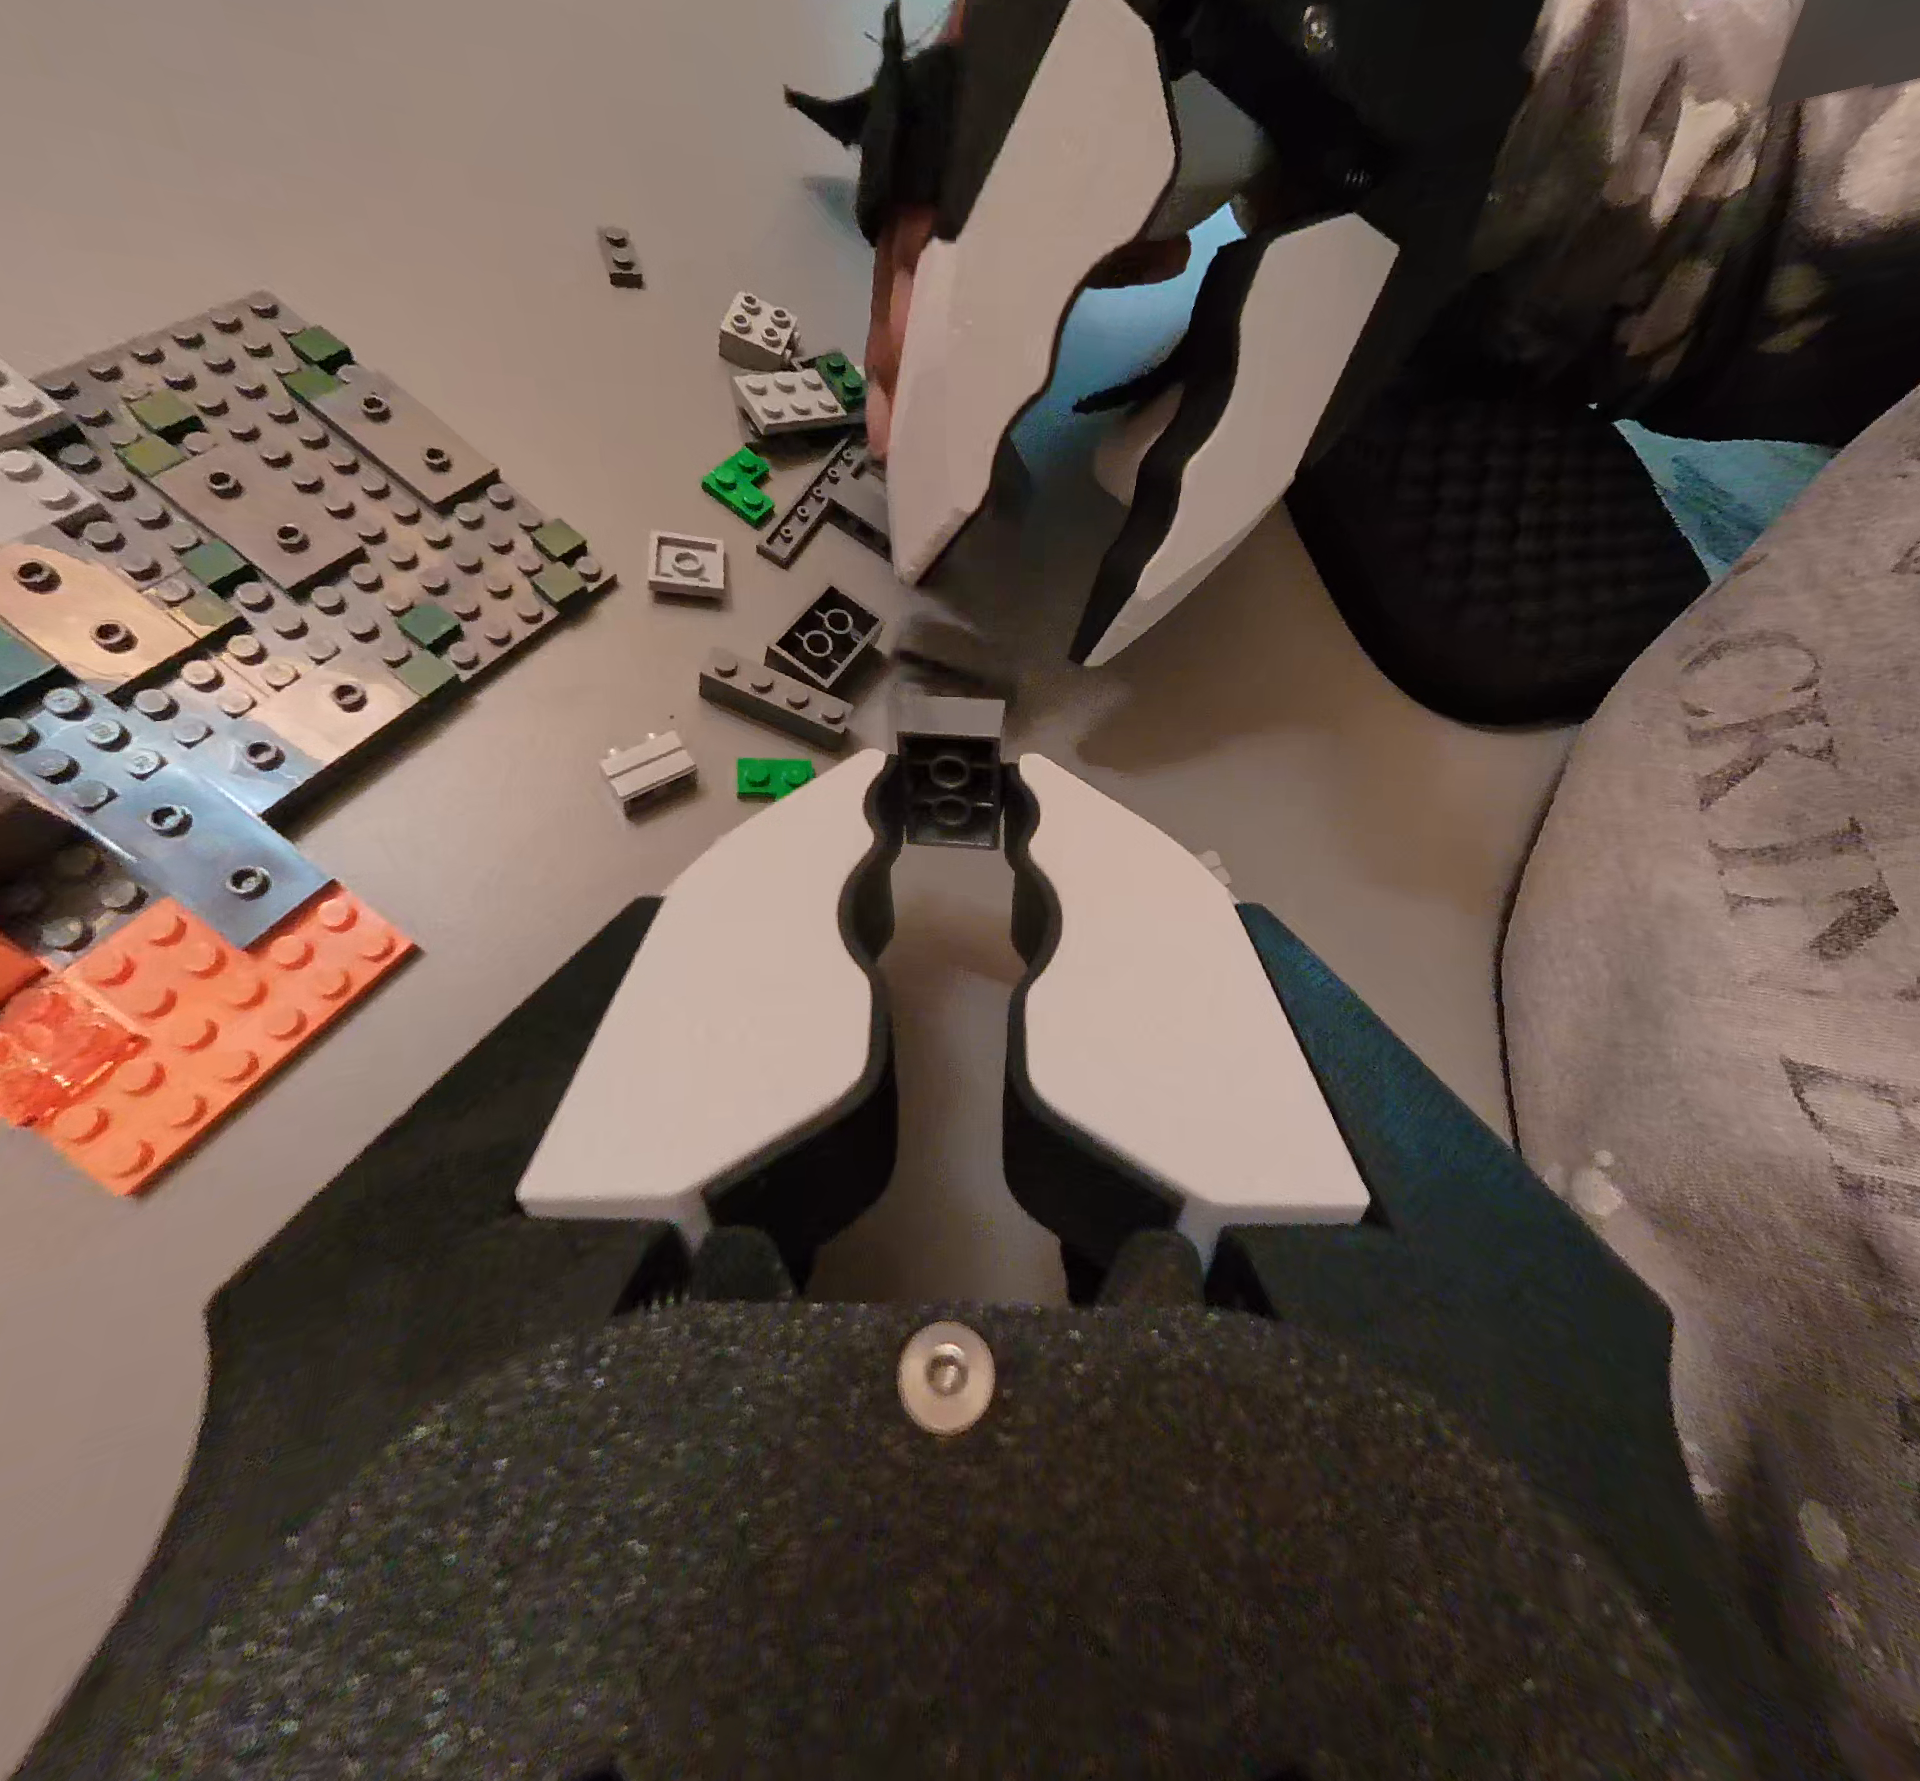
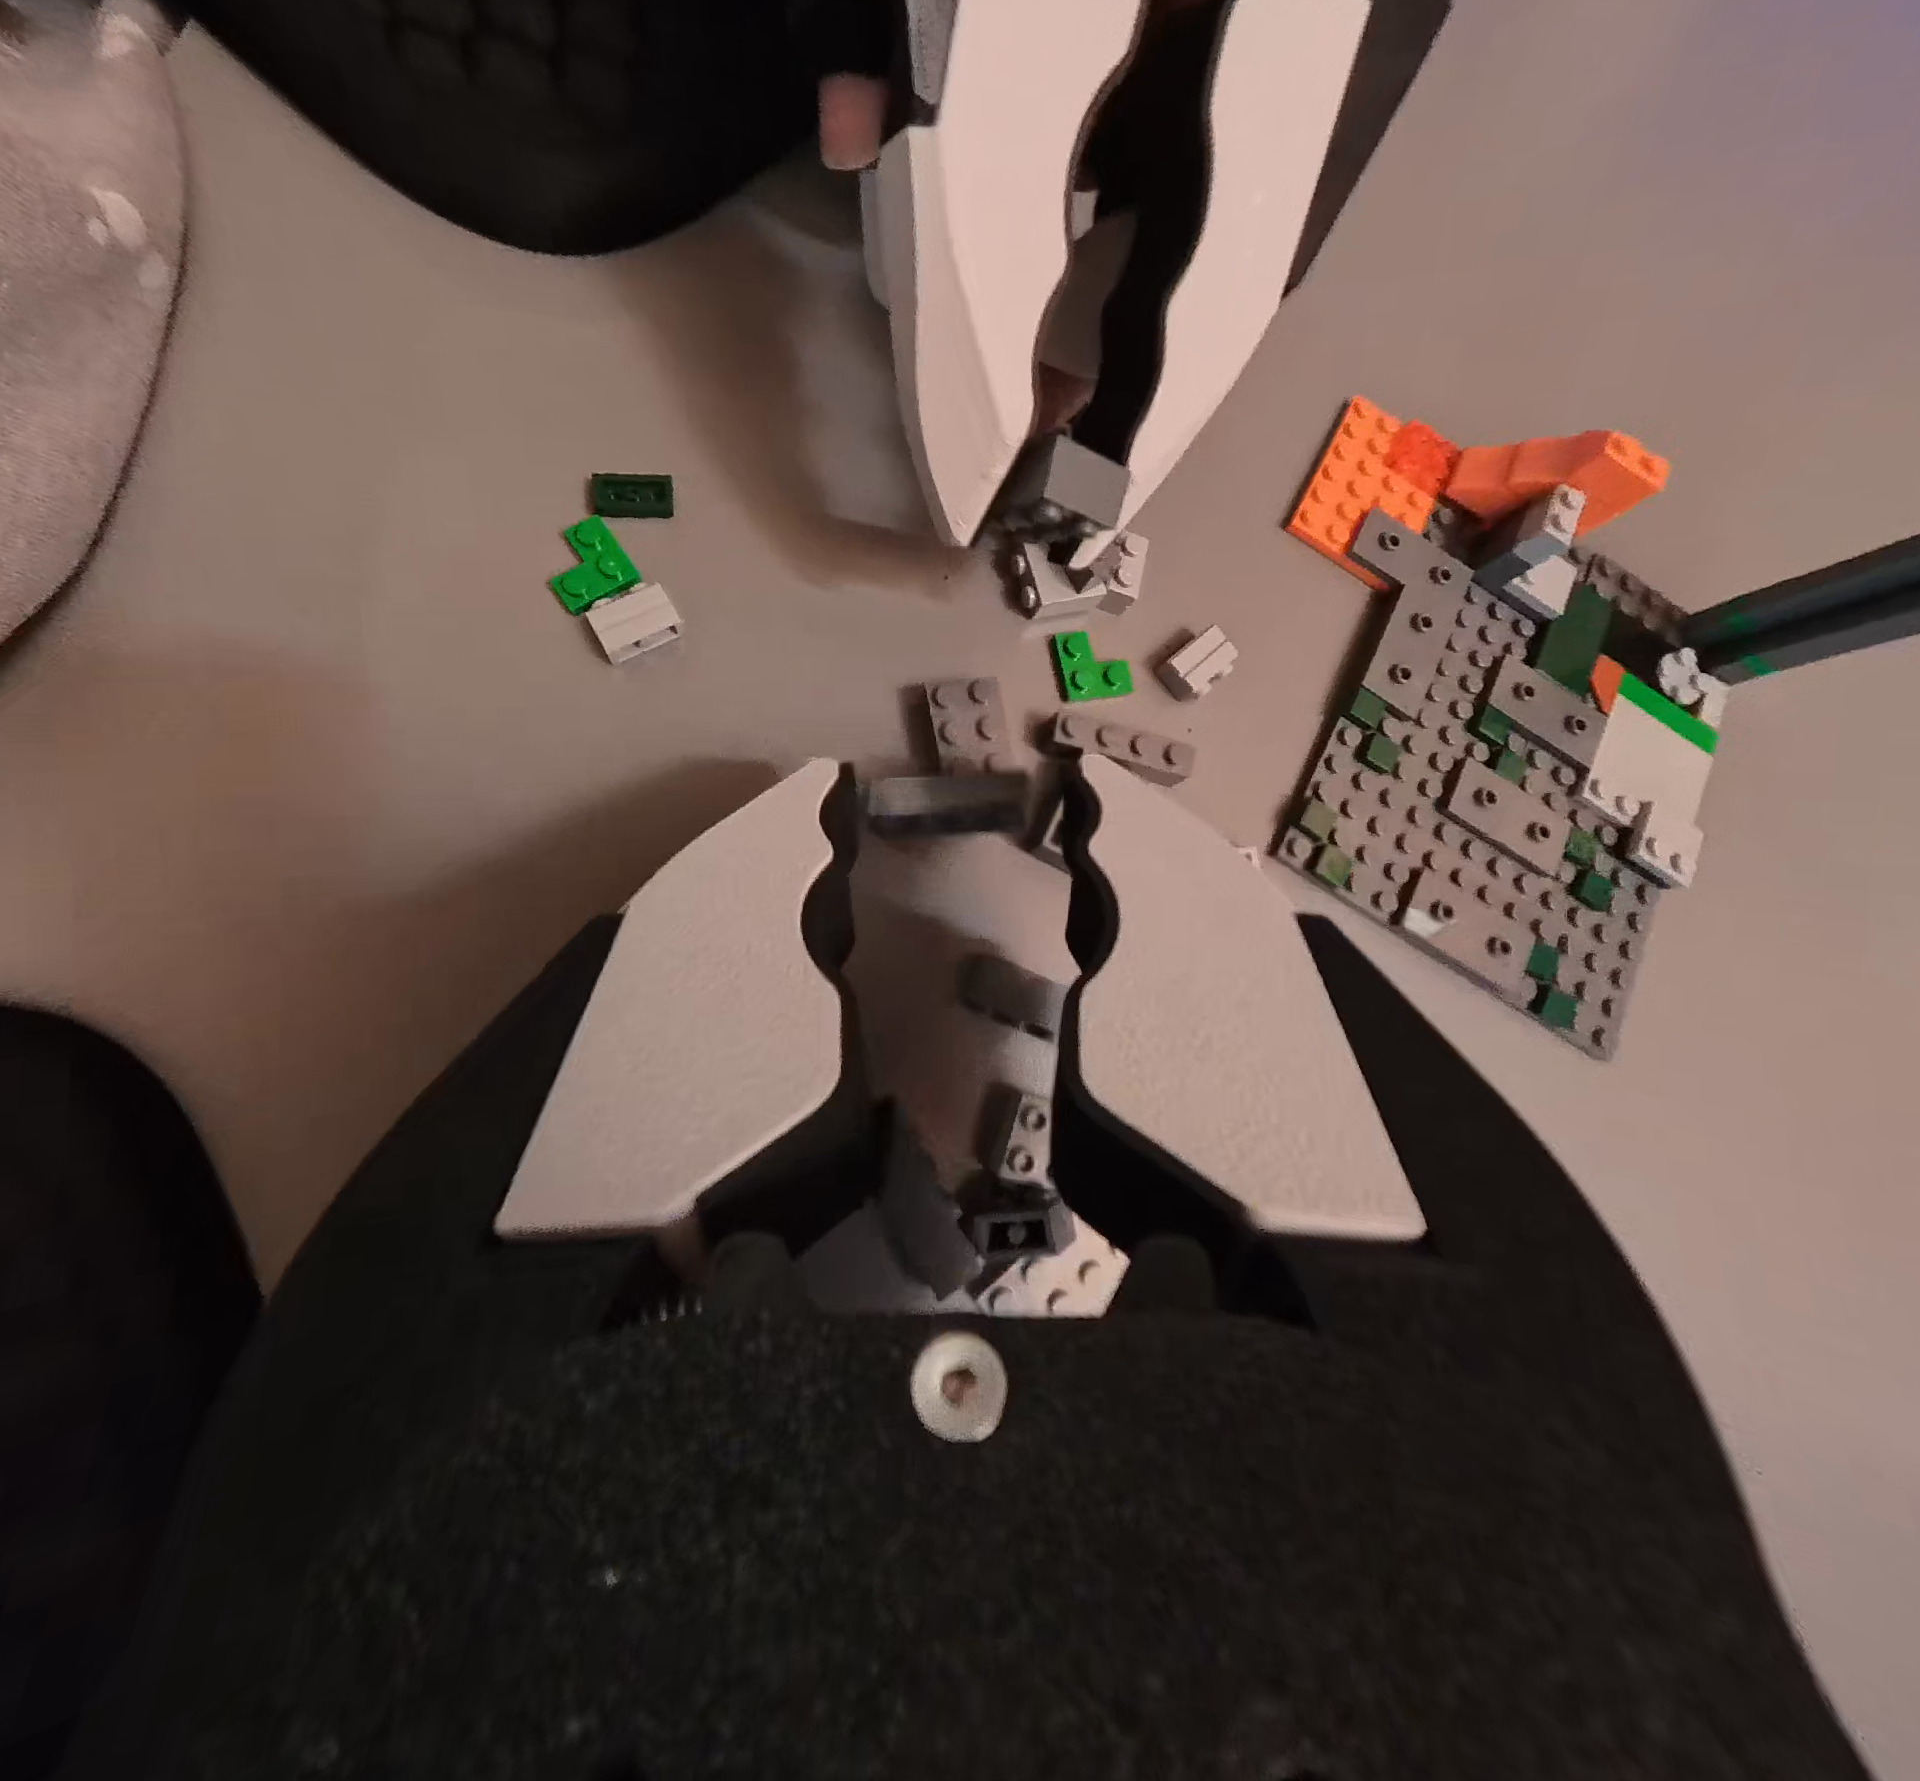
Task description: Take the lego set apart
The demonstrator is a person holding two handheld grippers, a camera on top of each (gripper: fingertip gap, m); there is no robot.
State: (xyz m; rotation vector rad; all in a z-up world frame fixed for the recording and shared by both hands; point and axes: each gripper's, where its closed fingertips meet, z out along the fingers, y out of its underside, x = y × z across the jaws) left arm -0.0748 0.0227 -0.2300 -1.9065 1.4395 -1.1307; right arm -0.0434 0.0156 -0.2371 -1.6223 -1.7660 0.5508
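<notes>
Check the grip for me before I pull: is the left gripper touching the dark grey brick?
Touching. The left wrist view shows the left gripper with both fingertips pressed against the dark grey brick.

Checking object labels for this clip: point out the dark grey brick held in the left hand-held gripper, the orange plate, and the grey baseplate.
dark grey brick (image 1: 948, 791), left wrist view, its hollow underside.
orange plate (image 1: 223, 1025), left wrist view, studded top.
grey baseplate (image 2: 1382, 858), right wrist view, bare studs.

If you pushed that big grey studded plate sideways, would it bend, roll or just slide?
The grey plate would probably just slide: it lies flat on the smooth table. It looks stiff, so unlikely to bend. The pieces stacked at its orange end might snag or pop loose.
</notes>
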